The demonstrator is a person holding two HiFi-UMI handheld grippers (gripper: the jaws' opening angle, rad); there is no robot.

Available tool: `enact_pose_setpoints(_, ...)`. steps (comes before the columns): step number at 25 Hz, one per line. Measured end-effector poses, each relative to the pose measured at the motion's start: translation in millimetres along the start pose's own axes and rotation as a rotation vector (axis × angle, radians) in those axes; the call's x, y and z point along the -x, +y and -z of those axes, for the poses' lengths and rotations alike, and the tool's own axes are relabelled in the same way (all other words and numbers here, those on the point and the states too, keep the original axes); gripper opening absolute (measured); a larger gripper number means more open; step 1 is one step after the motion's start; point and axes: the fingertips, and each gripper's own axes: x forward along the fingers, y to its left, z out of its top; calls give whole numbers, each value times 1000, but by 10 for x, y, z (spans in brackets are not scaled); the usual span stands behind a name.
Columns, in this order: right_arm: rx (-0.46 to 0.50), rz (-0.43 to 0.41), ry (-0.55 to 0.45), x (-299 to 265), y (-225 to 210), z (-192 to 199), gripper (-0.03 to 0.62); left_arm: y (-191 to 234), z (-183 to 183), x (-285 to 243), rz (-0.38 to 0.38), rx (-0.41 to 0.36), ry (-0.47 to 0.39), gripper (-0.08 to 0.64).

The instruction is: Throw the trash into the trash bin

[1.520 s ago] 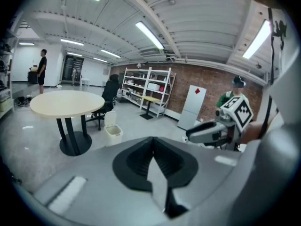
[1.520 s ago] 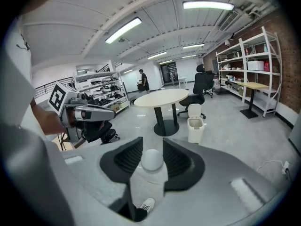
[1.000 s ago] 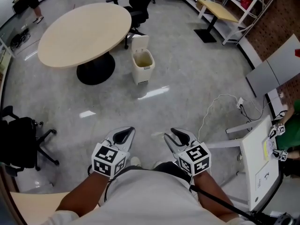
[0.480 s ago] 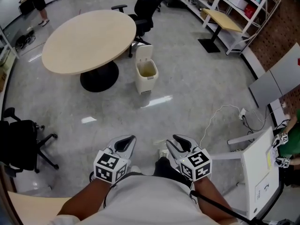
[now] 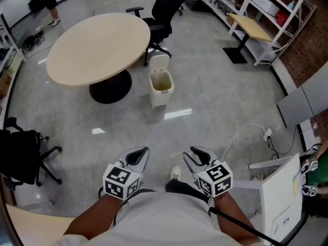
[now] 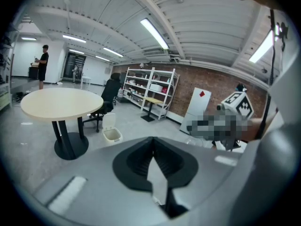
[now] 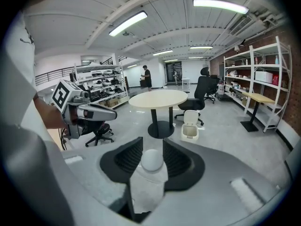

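Note:
The white trash bin [image 5: 161,87] stands on the floor ahead with its lid up, next to the round table [image 5: 100,47]. It also shows small in the left gripper view, bin [image 6: 112,134], and in the right gripper view, bin [image 7: 190,130]. My left gripper [image 5: 136,155] is held low in front of me, still far from the bin. Its jaws [image 6: 151,147] are shut on a thin white scrap [image 6: 159,180]. My right gripper [image 5: 198,156] is level beside it, shut [image 7: 153,150] on a white bottle [image 7: 150,175] with a round cap.
A black office chair [image 5: 164,9] stands behind the bin and another [image 5: 20,158] at the left. A white cable [image 5: 241,132] lies on the floor to the right, near a white panel [image 5: 279,188]. Shelves [image 5: 271,14] line the far right wall.
The bin and table have slid lower and nearer in the head view as I walk toward them. Both grippers keep their hold and their place in front of me.

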Motion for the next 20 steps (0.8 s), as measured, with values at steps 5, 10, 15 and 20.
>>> enact_pose_setpoints(5,14,-22,-3,-3,-350,-72,135,-79,-185,-349,-13,12,-9,8)
enact_pose_setpoints(10,42,-49,3,11,-692,-84,135,-258,-327,-728,-13,7,-11,8)
enact_pose_setpoints(15,86,-90,15,-18,-923,-56,135,-357,-418,-967,-26,-13,9,8)
enact_pose_setpoints(20,116,-143,22,-61,-1099,-32,135,-321,-494,-1147,-81,-5,9,8)
